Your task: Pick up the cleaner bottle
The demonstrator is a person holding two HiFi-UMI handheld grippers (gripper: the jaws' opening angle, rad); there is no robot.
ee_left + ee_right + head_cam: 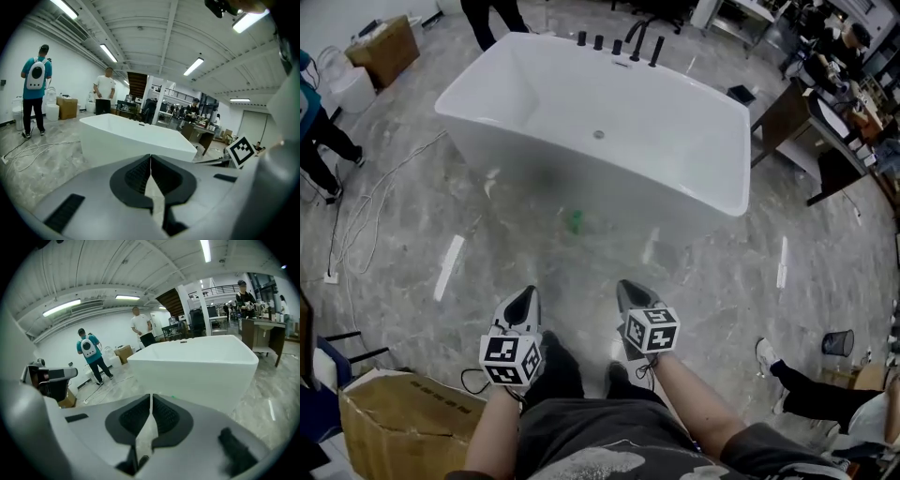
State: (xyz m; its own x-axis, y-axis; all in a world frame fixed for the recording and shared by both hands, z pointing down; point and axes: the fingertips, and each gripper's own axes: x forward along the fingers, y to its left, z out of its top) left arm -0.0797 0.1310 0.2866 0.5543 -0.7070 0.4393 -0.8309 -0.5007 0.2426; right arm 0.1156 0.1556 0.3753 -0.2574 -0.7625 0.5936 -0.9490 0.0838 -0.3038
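Note:
A small green object (576,221), blurred, lies on the marble floor in front of the white bathtub (675,178); it may be the cleaner bottle, but I cannot tell. My left gripper (525,298) and right gripper (630,289) are held low and side by side, some way short of the green object. Both point toward the tub. In the left gripper view the jaws of the left gripper (150,157) are pressed together with nothing between them. The right gripper (151,397) is shut and empty too, and a green speck (172,397) shows just past its tips.
Black taps (619,44) line the tub's far rim. Cables (366,211) trail over the floor at the left. A cardboard box (398,427) stands by my left leg, another (386,47) at the far left. People stand nearby (35,89), (104,93). A desk (811,131) and a bin (837,342) are on the right.

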